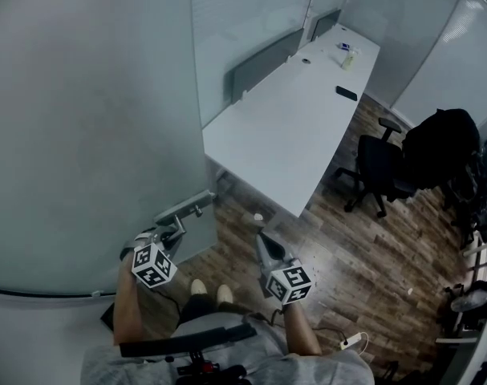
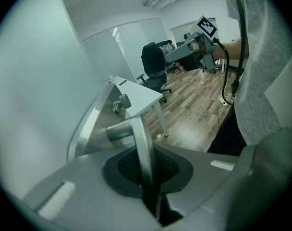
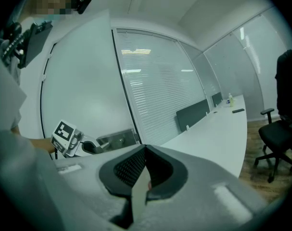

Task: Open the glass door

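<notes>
The left gripper [image 2: 148, 184] is clamped on the handle [image 2: 136, 134], whose lever lies level at the glass door's [image 1: 83, 135] free edge. The right gripper [image 3: 141, 177], jaws together and seemingly empty, hangs farther off.

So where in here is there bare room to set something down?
The near half of the white desk, between the grey divider and its front edge, is bare; its far end holds a bottle and a dark flat item. The wood floor between desk and office chair is open. The right side, past the chair, is crowded.
</notes>
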Tool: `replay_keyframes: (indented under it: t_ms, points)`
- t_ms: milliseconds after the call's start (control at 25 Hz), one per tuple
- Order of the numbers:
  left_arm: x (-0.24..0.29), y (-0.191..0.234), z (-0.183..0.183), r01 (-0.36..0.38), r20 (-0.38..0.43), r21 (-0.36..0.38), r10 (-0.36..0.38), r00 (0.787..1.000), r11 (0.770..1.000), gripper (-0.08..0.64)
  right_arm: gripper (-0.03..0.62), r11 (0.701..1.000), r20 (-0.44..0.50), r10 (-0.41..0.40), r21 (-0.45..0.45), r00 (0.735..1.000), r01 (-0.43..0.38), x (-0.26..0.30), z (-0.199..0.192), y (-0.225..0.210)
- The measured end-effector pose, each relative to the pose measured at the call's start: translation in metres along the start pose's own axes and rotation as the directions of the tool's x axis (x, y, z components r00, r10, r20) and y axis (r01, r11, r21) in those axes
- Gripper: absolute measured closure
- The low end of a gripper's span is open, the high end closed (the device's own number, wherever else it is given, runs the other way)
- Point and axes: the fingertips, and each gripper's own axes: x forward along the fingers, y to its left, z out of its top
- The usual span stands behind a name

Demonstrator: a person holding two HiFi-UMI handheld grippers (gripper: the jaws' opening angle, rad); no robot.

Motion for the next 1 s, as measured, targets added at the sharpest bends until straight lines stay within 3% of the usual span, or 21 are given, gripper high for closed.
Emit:
replay_keyframes:
  t_ms: [640, 1000]
  points:
    - [-0.021, -0.065, 0.020, 0.038, 0.034, 0.086, -0.041, 0.999, 0.996, 0.540, 0.591, 0.998, 0.019, -0.060, -0.010, 0.998, 0.060, -0.055, -0.013, 0.023]
    - [-0.033, -0.104, 0.026, 0.080, 0.050, 0.121, -0.087, 0.995, 0.989, 0.541, 0.591, 0.991, 0.053, -0.133, -0.002, 0.990, 0.133, -0.104, -0.025, 0.044]
